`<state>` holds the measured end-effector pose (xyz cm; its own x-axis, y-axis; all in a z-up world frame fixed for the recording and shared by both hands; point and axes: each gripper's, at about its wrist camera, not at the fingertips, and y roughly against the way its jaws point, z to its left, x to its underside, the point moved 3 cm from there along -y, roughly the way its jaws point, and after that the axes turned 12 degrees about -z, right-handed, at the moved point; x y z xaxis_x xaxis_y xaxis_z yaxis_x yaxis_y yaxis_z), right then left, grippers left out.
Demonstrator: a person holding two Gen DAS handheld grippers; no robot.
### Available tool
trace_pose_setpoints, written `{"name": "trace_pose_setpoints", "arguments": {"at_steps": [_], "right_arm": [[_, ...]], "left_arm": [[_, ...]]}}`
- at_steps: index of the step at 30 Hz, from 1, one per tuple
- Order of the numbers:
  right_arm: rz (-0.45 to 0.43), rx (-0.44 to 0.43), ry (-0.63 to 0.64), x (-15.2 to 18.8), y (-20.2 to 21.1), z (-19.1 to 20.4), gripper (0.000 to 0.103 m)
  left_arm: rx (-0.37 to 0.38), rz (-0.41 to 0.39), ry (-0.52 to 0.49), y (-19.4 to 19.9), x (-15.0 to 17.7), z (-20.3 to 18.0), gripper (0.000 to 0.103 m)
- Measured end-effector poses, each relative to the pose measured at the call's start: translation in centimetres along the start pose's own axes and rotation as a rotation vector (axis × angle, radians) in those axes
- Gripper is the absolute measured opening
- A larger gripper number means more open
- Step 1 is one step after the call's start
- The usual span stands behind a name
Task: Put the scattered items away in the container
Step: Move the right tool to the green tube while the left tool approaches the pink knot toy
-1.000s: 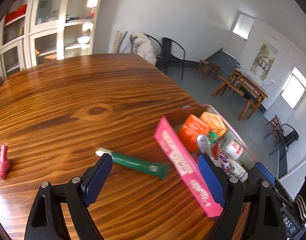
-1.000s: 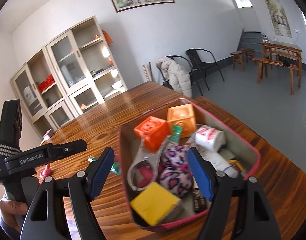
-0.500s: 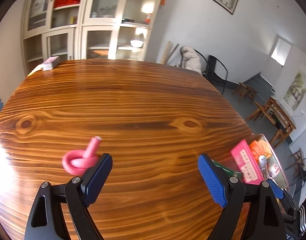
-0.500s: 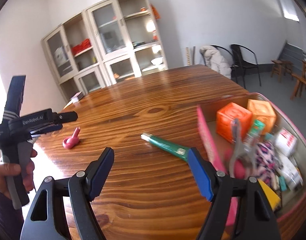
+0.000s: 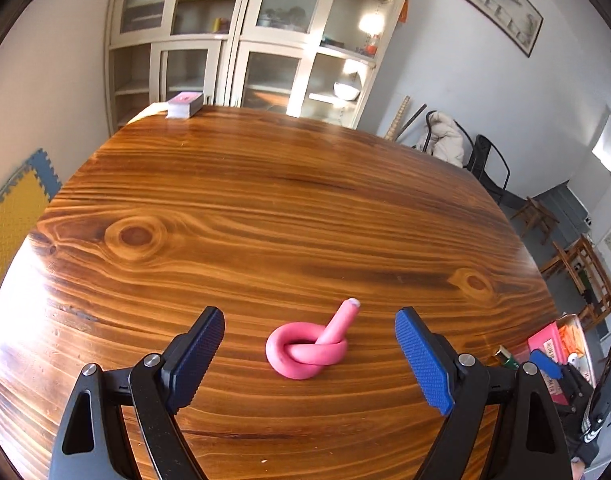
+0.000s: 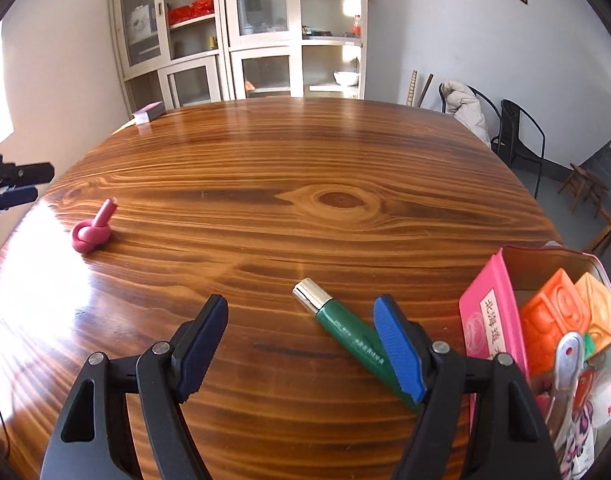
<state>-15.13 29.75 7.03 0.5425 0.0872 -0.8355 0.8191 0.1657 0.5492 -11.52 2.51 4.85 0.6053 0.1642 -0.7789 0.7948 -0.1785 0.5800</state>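
Left wrist view: I am hovering my left claw [image 5: 309,354], jaws spread wide and empty, over the pink knot [image 5: 307,350], which is lying on the table [image 5: 265,208] between the pads. Right wrist view: my right claw [image 6: 301,346], likewise open and holding nothing, is nearing the green tube [image 6: 347,334] lying beside the box [image 6: 501,320]. Step in hand: reaching for the two strays. Next, I judge, each claw must descend and close.

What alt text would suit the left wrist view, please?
An open two-finger left gripper hovers over a knotted pink rubbery tube lying between its blue pads on a glossy wooden table. Behind stand white glass-door cabinets.
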Motion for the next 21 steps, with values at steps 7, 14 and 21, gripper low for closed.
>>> {"name": "trace_pose_setpoints", "arguments": {"at_steps": [7, 14, 21], "right_arm": [[0.036, 0.005, -0.027, 0.3, -1.4, -1.3, 0.079], [0.059, -0.016, -0.037, 0.7, -1.8, -1.3, 0.079], [0.061, -0.015, -0.037, 0.9, -1.8, -1.1, 0.079]], "left_arm": [[-0.010, 0.070, -0.124, -3.0, 2.4, -1.6, 0.089], [-0.062, 0.104, -0.176, -5.1, 3.9, -1.7, 0.089], [-0.093, 0.115, -0.154, -5.8, 4.4, -1.1, 0.089]]}}
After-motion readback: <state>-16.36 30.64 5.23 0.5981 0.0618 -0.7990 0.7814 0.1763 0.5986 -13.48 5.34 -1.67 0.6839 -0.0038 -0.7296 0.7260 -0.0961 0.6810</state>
